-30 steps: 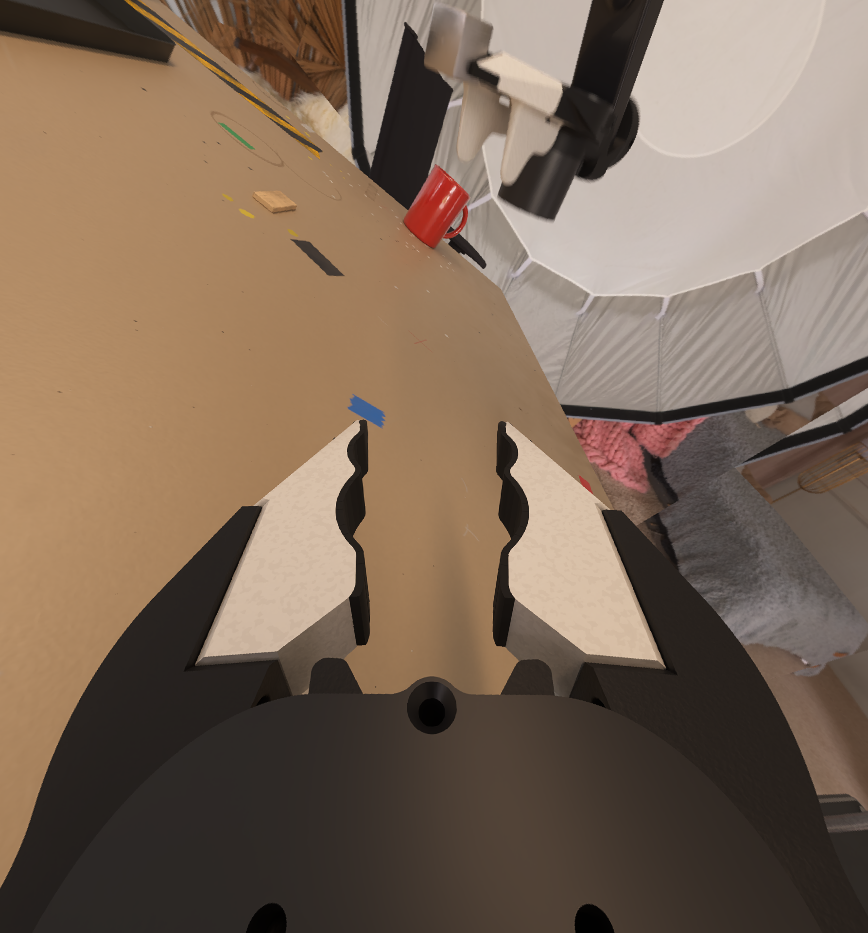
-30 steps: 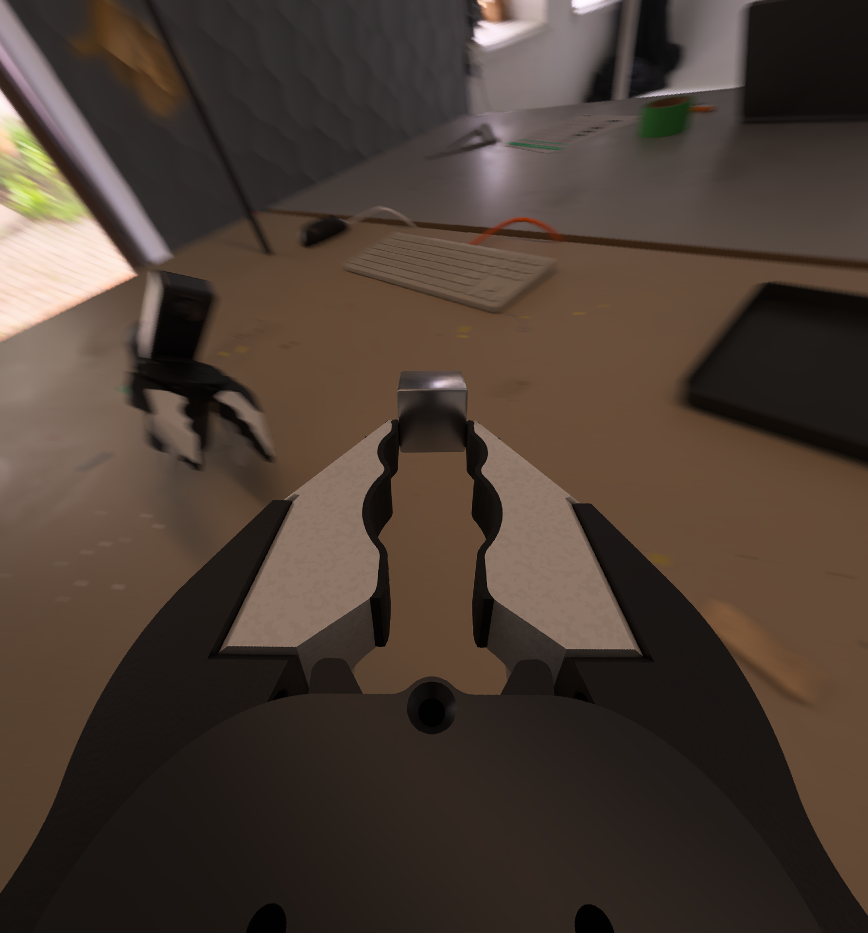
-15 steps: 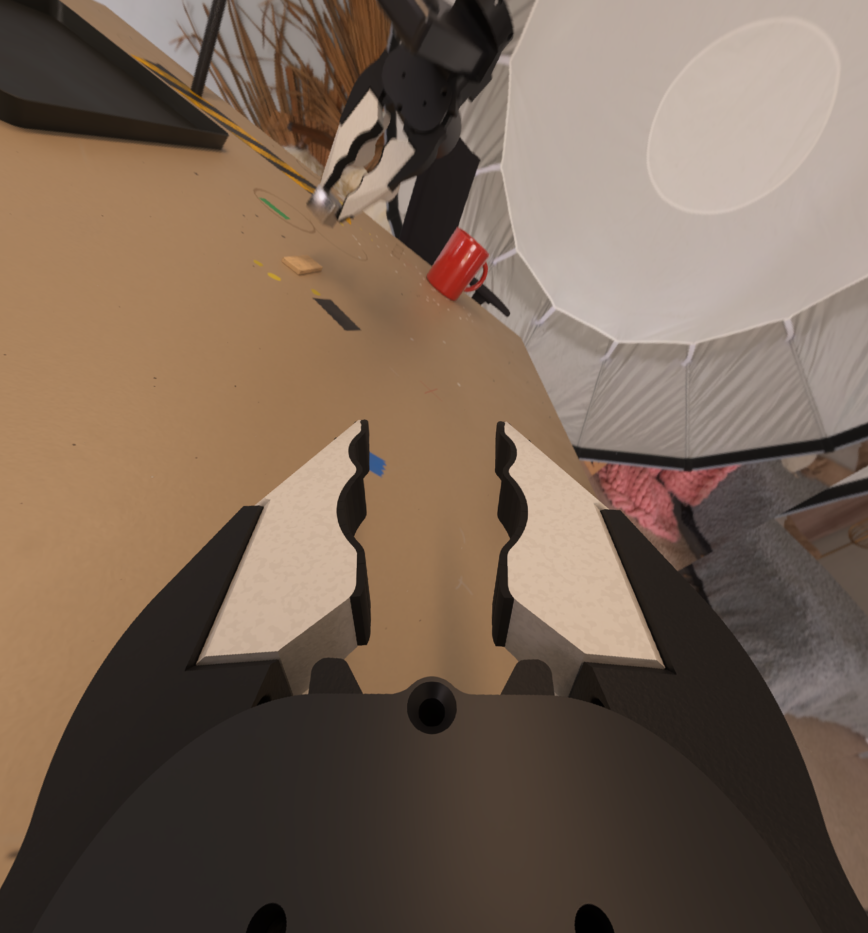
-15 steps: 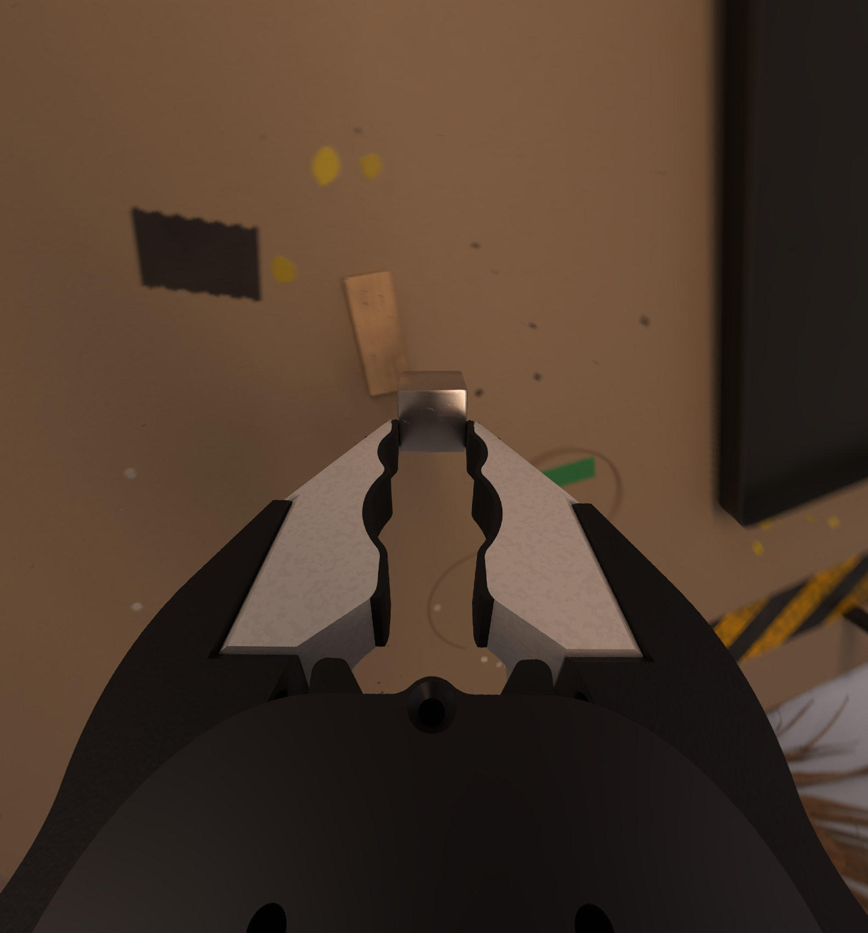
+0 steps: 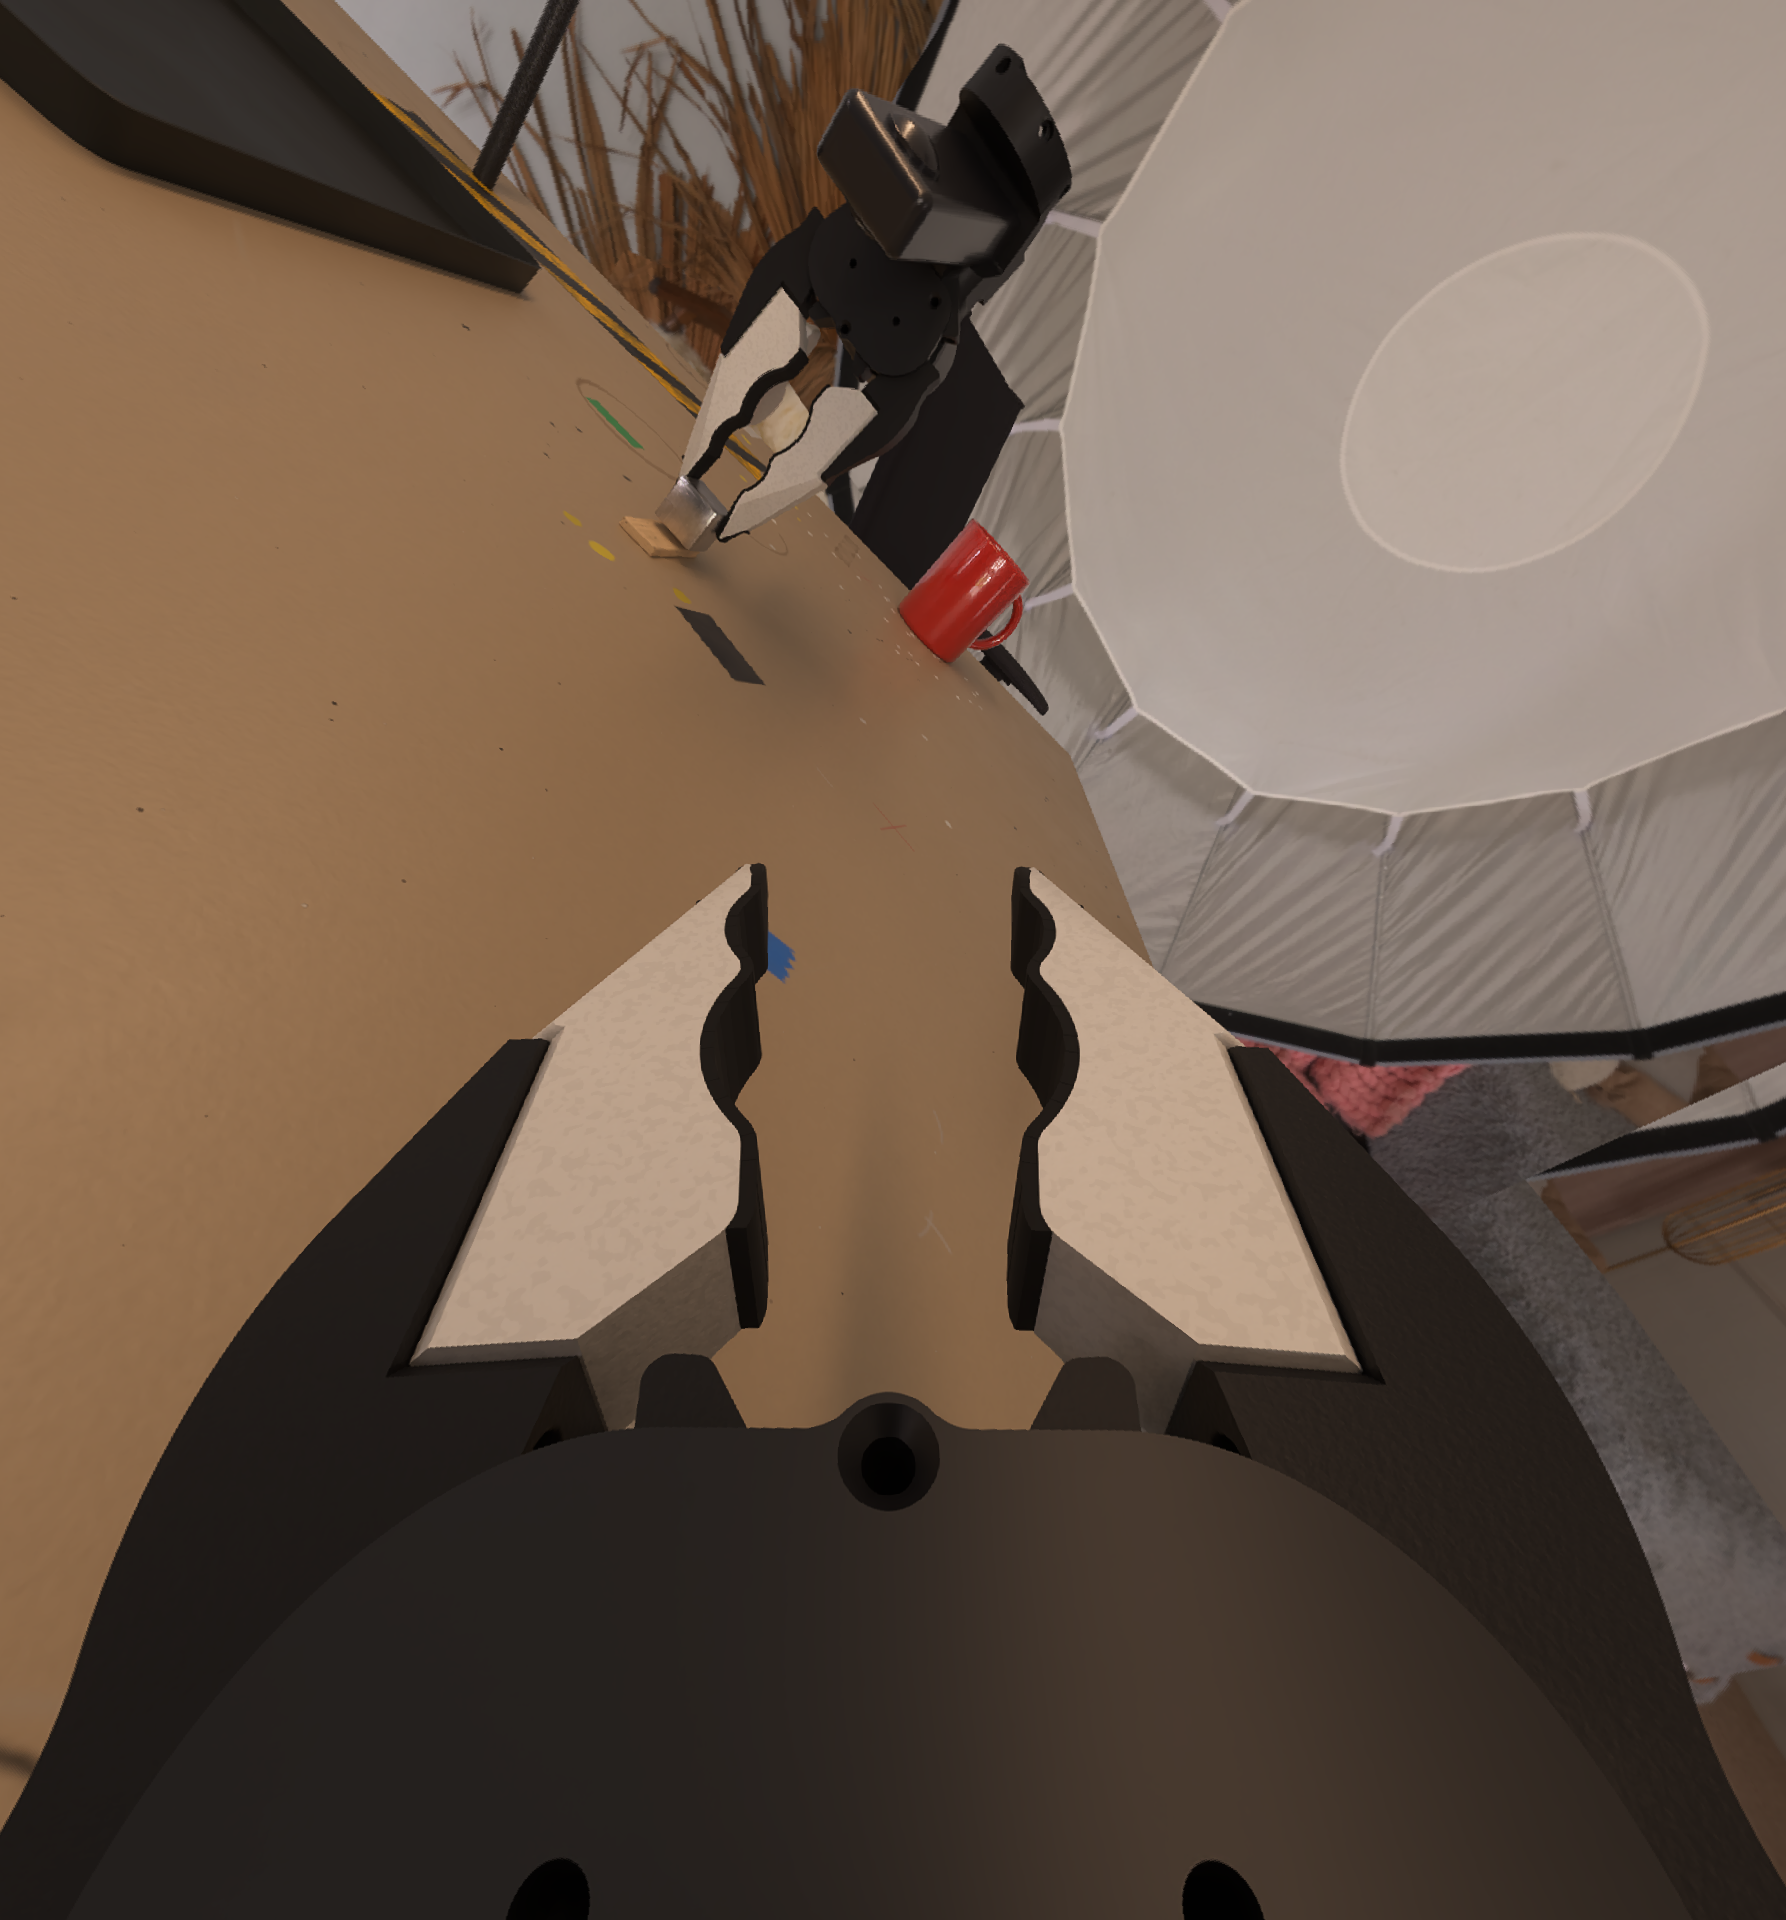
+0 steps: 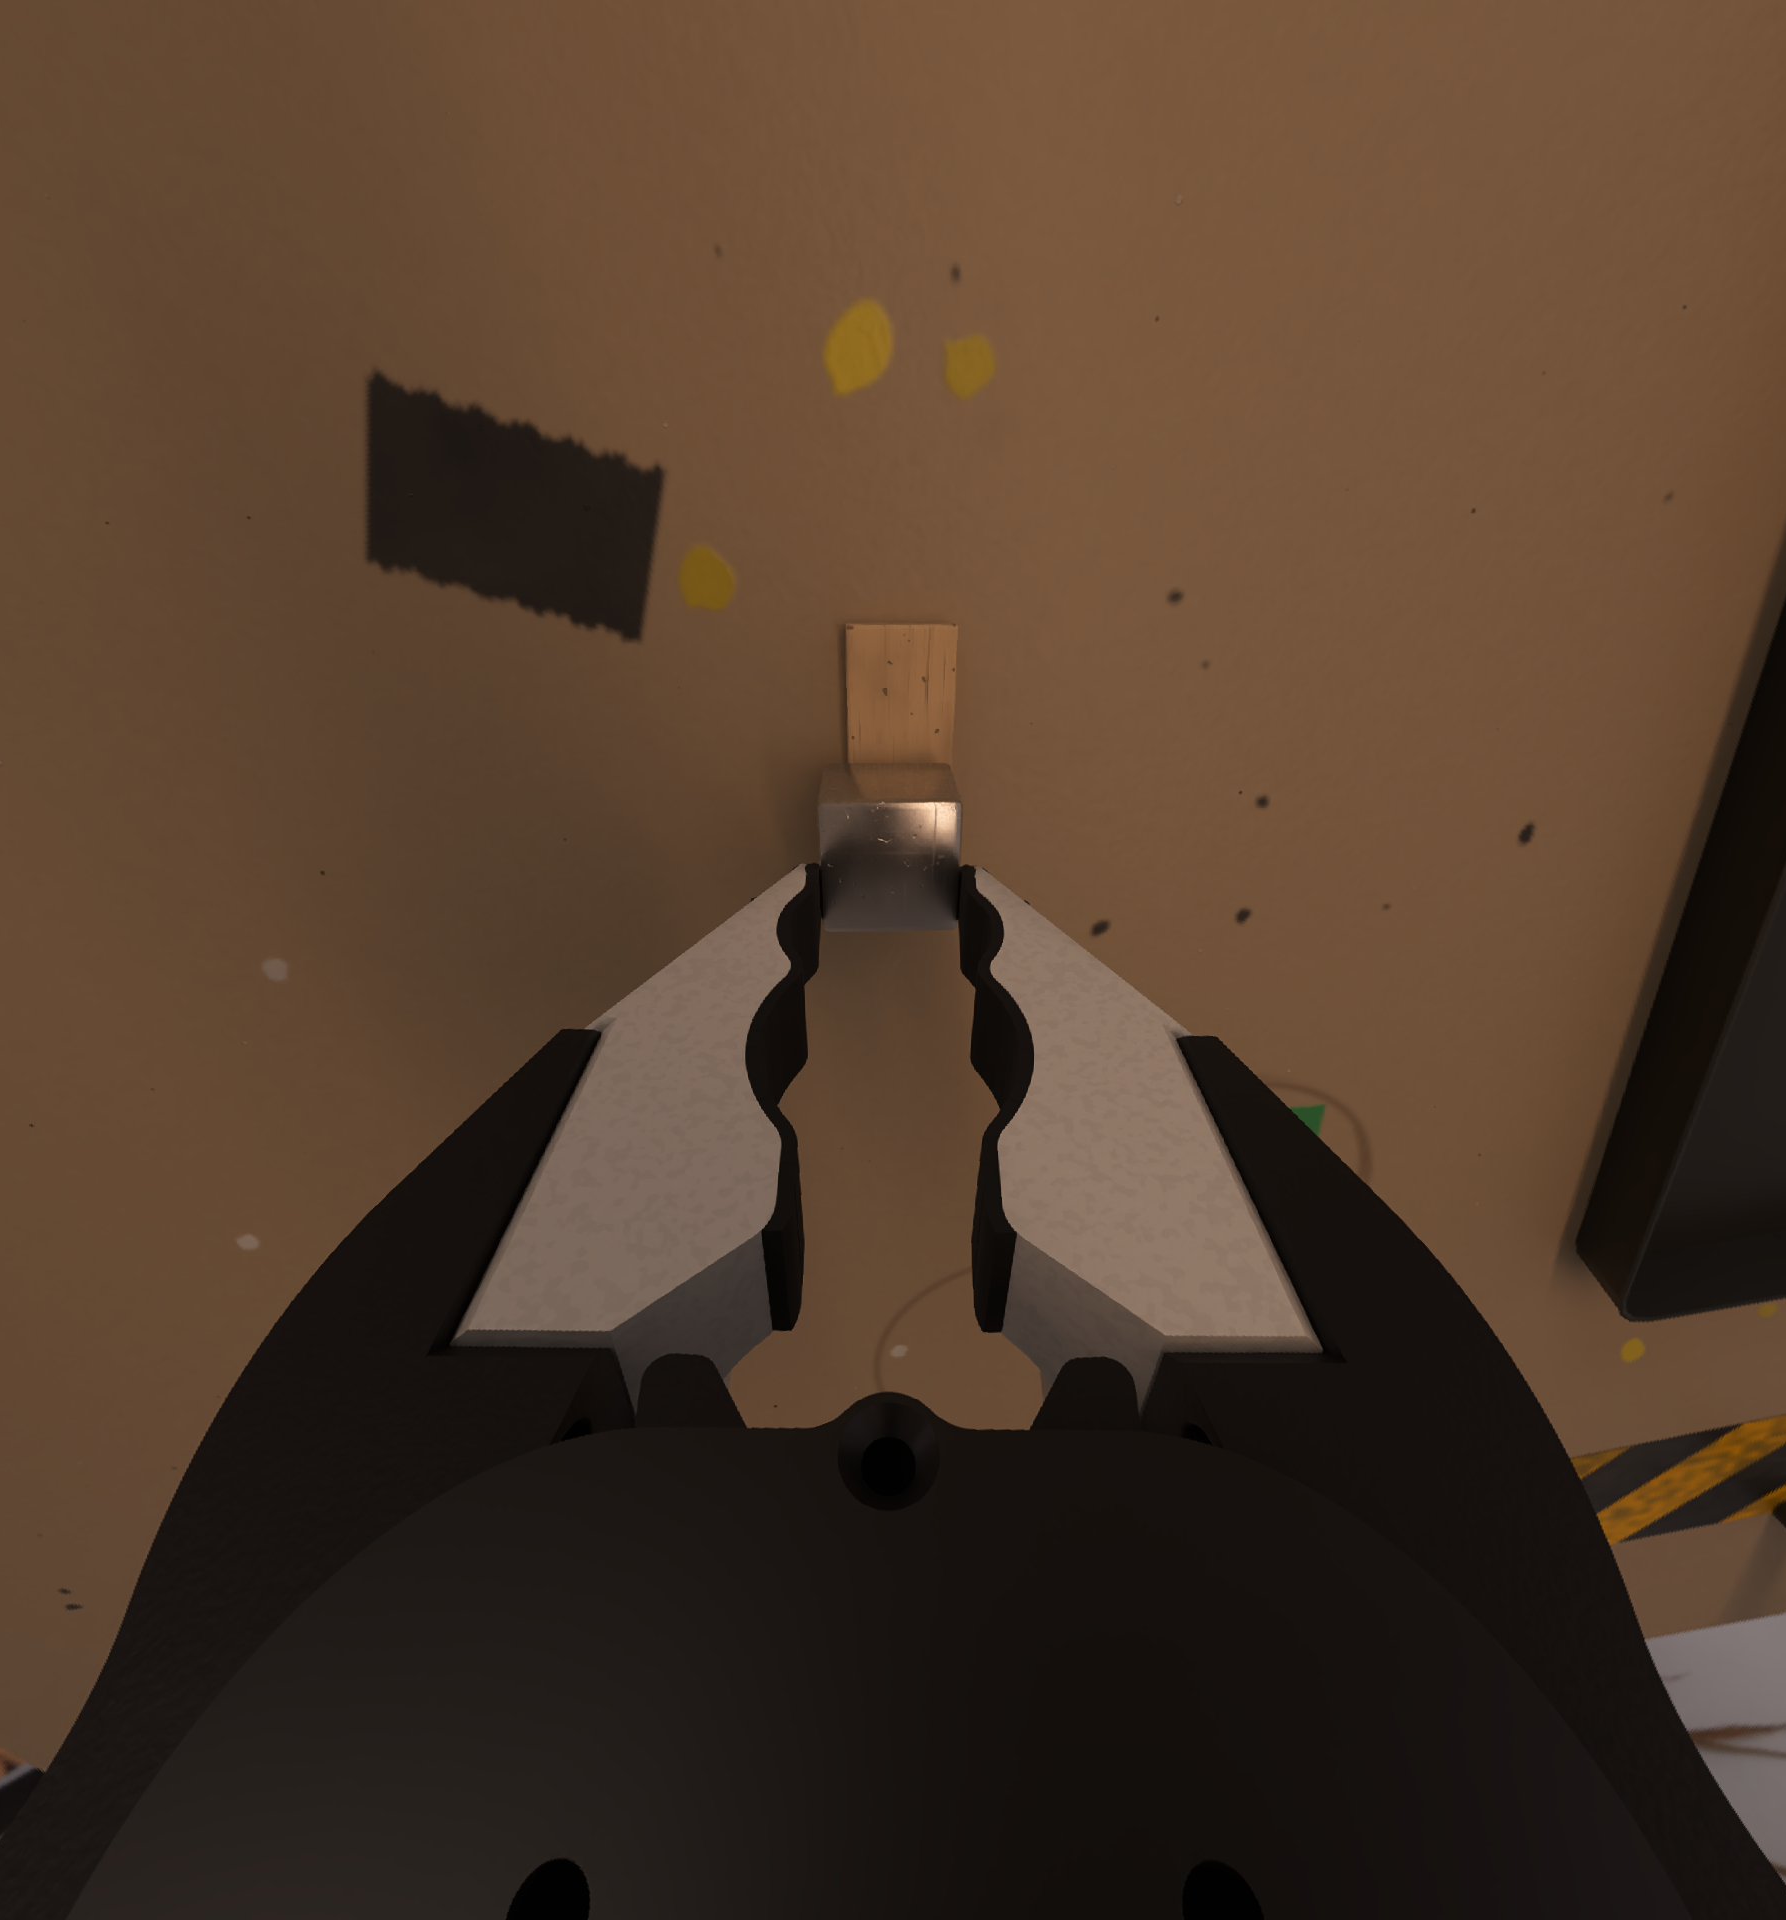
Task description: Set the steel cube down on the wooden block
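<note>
My right gripper [image 6: 889, 902] is shut on the steel cube [image 6: 889, 847] at its fingertips and points down at the table. The flat wooden block [image 6: 900, 694] lies on the brown table just beyond the cube, its near end hidden behind the cube. In the left wrist view the right gripper [image 5: 710, 520] holds the cube [image 5: 689, 511] low over the near end of the wooden block [image 5: 650, 538]; whether they touch I cannot tell. My left gripper [image 5: 887, 914] is open and empty, low over the table, far from the block.
A red mug [image 5: 962, 606] stands near the table's right edge. A black tray [image 5: 245, 135] lies at the far left and shows in the right wrist view [image 6: 1762, 935]. Black tape [image 6: 510, 504], yellow spots [image 6: 858, 346] and blue tape [image 5: 780, 956] mark the table.
My right gripper has come down with the cube, from above the block to low over its near end. The left gripper has shifted slightly and stays open.
</note>
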